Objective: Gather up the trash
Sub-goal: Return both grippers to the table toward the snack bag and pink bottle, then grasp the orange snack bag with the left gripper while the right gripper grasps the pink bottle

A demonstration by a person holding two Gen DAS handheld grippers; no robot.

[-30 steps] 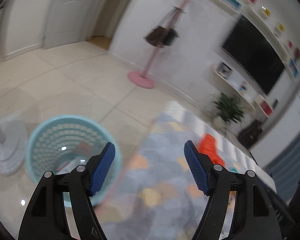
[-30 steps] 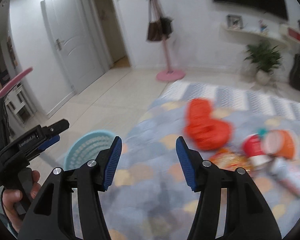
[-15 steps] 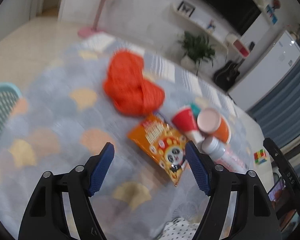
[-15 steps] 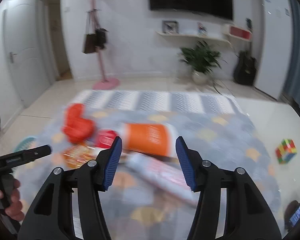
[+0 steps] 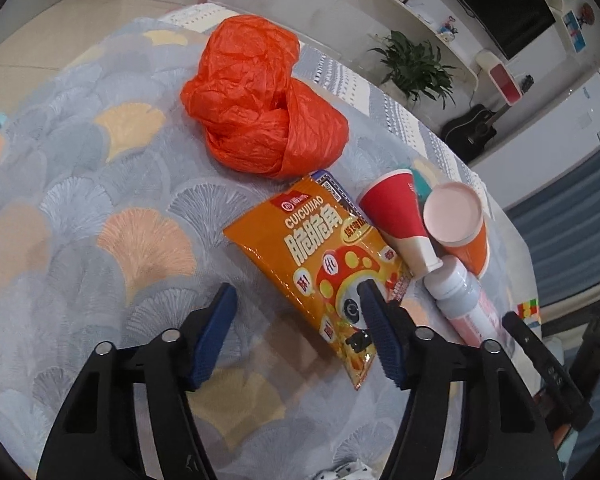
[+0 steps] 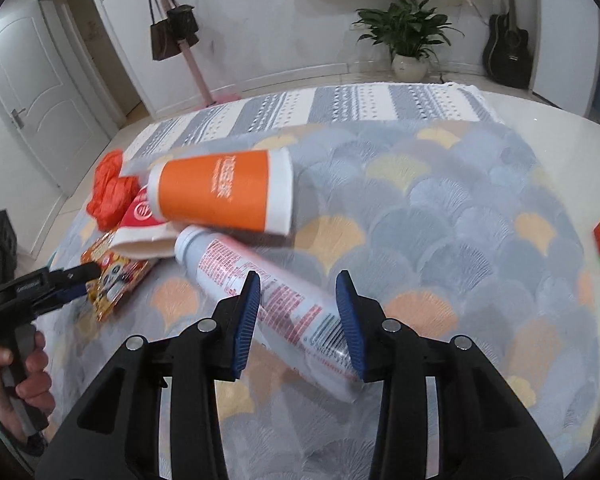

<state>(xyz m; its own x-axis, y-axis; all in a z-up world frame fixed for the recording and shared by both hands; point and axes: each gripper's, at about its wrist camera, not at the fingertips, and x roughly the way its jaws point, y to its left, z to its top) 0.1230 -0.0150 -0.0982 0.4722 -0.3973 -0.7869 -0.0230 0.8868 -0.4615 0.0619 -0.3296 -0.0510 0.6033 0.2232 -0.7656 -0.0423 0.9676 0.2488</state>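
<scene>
Five pieces of trash lie on the rug (image 5: 80,208) – none is lifted yet, so as far as these views show the collecting is all still ahead. Largest is the crumpled orange plastic bag (image 5: 260,100), toward the rug's striped far edge. Next comes the orange snack packet (image 5: 324,264), flat on the rug on the near side of the bag. Beside it the white bottle (image 6: 268,300) with red print lies on its side, its cap end up against the orange paper cup (image 6: 224,192) and the red paper cup (image 5: 396,216), both tipped over and touching each other.

The left hand-held gripper (image 5: 296,336) hangs over the packet's near end with its jaws closing; its right pad overlaps the packet in that view, though the pads do not seem to press on it yet. The right hand-held gripper (image 6: 298,320) straddles the bottle's lower half, jaws closing too – the bottle sits between the pads, with a little gap on each side.

My reading is that bottle and packet go first, leaving bag and cups. No bin shows clearly here.
</scene>
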